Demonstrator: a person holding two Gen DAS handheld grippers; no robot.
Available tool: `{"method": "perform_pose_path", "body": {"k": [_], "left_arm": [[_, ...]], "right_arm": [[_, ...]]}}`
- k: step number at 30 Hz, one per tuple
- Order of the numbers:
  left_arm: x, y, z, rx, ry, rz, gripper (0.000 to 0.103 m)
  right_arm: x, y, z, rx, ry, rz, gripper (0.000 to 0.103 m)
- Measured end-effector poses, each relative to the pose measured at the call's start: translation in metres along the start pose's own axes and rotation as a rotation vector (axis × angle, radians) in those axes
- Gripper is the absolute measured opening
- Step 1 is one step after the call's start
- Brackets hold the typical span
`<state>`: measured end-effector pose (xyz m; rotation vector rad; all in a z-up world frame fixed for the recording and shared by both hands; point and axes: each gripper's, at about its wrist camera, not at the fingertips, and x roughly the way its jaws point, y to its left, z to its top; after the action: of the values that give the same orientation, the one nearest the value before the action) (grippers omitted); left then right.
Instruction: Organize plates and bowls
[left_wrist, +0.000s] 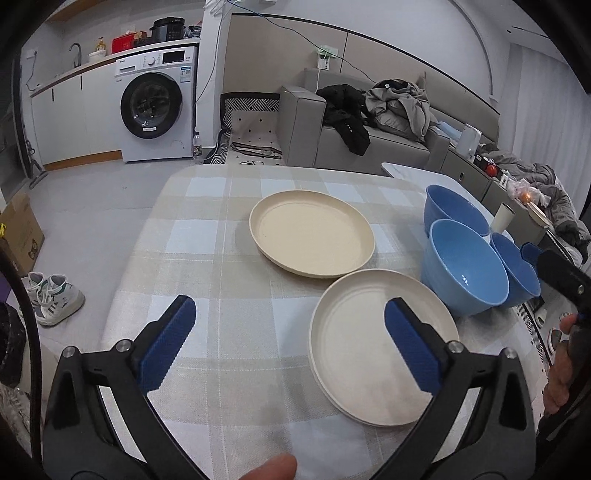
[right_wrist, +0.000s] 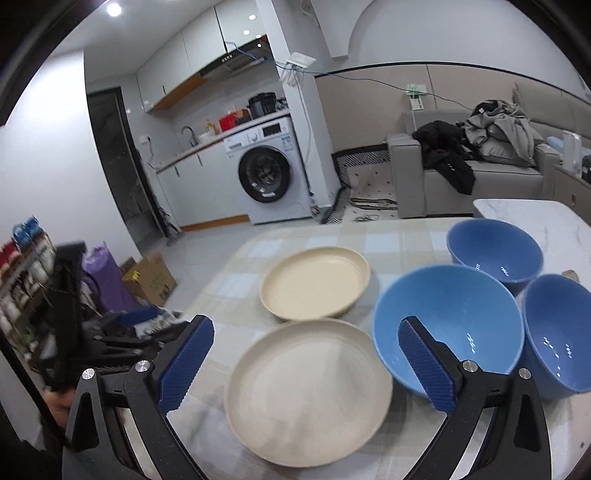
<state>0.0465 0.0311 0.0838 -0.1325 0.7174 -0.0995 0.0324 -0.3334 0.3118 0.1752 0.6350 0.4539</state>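
Two cream plates lie on the checked tablecloth: a far plate (left_wrist: 312, 238) (right_wrist: 314, 282) and a near plate (left_wrist: 369, 347) (right_wrist: 308, 391). Three blue bowls stand to their right: a near bowl (left_wrist: 463, 267) (right_wrist: 447, 328), a far bowl (left_wrist: 456, 214) (right_wrist: 495, 254) and a right bowl (left_wrist: 517, 273) (right_wrist: 557, 332). My left gripper (left_wrist: 290, 308) is open and empty above the cloth, its right finger over the near plate. My right gripper (right_wrist: 306, 330) is open and empty above the near plate, its right finger over the near bowl; it also shows in the left wrist view (left_wrist: 561, 273).
The table's (left_wrist: 207, 229) left edge drops to the floor, with shoes (left_wrist: 51, 297) and a cardboard box (right_wrist: 151, 277) below. A white cup (left_wrist: 502, 218) stands behind the bowls. A washing machine (left_wrist: 159, 107) and a sofa (left_wrist: 369, 125) with clothes stand beyond.
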Motion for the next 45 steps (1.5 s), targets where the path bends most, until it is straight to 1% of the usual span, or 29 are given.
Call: {"method": "perform_pose_path", "body": {"k": [2, 6, 9, 13, 17, 21, 25, 35, 39, 44, 45], "left_arm": [[0.001, 0.004, 0.006, -0.014, 0.003, 0.007, 0.102], [0.009, 0.015, 0.020, -0.051, 0.015, 0.018, 0.102], [0.014, 0.023, 0.032, -0.078, 0.016, 0.031, 0.102], [0.022, 0.031, 0.047, -0.110, 0.023, 0.042, 0.102], [0.040, 0.039, 0.059, -0.140, 0.050, 0.056, 0.102], [0.062, 0.049, 0.066, -0.176, 0.076, 0.056, 0.102], [0.082, 0.054, 0.071, -0.191, 0.100, 0.066, 0.102], [0.138, 0.066, 0.073, -0.217, 0.167, 0.102, 0.102], [0.158, 0.072, 0.075, -0.237, 0.191, 0.093, 0.102], [0.181, 0.073, 0.079, -0.232, 0.216, 0.094, 0.101], [0.185, 0.073, 0.080, -0.232, 0.222, 0.094, 0.100]], "right_arm": [[-0.002, -0.001, 0.013, 0.017, -0.003, 0.045, 0.102], [-0.002, -0.005, 0.038, 0.041, -0.025, 0.088, 0.102], [0.004, -0.009, 0.057, 0.056, -0.030, 0.091, 0.102], [0.017, -0.010, 0.084, 0.029, -0.022, 0.068, 0.102], [0.042, -0.012, 0.098, 0.015, 0.019, 0.046, 0.102], [0.074, -0.020, 0.104, 0.032, 0.079, 0.023, 0.102], [0.105, -0.027, 0.106, 0.036, 0.149, -0.012, 0.102], [0.170, -0.040, 0.100, 0.011, 0.286, -0.062, 0.101], [0.195, -0.048, 0.098, 0.007, 0.343, -0.083, 0.087], [0.225, -0.060, 0.098, 0.034, 0.413, -0.111, 0.083], [0.231, -0.062, 0.097, 0.038, 0.427, -0.116, 0.081]]}}
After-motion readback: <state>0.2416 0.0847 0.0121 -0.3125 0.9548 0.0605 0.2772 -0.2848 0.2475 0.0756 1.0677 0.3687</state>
